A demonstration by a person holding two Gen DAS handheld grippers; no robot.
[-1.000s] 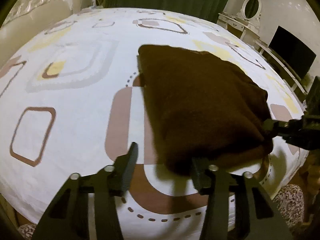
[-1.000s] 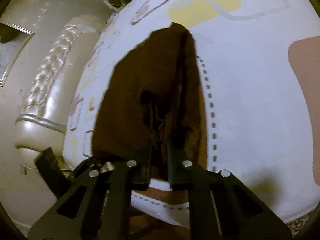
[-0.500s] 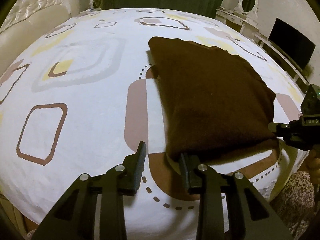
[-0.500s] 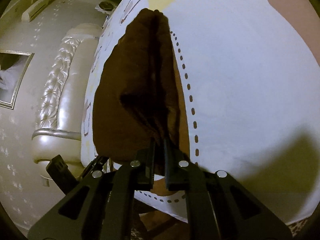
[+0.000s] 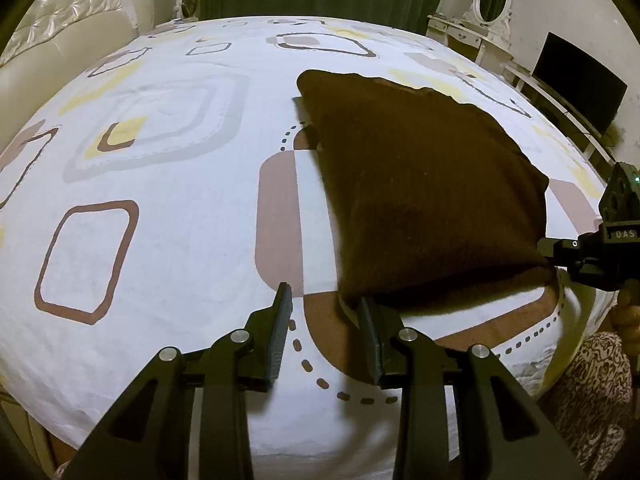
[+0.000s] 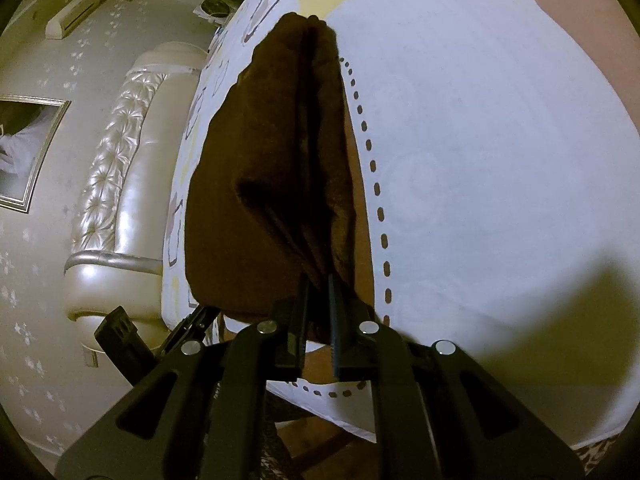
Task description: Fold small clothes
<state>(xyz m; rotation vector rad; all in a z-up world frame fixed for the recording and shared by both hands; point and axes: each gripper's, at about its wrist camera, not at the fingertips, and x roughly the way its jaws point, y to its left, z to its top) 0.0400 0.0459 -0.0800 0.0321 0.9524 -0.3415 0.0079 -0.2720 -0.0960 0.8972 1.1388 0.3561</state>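
A folded dark brown cloth point(image 5: 424, 200) lies on the patterned white bedsheet point(image 5: 160, 200), right of centre in the left wrist view. My left gripper point(image 5: 326, 308) is open and empty, its right finger just at the cloth's near corner. My right gripper point(image 6: 318, 300) is shut on the brown cloth's point(image 6: 272, 184) near edge, with fabric pinched between the jaws. It also shows in the left wrist view point(image 5: 560, 252) at the cloth's right corner.
A padded cream headboard point(image 6: 116, 200) stands at the bed's far side. A dressing table with an oval mirror point(image 5: 490, 0) and a dark screen point(image 5: 576, 84) stand beyond the bed. The bed's near edge point(image 5: 280, 440) is just below my left gripper.
My left gripper has let go of the cloth's corner and drawn back a little, jaws open. The right gripper keeps its hold on the cloth's edge.
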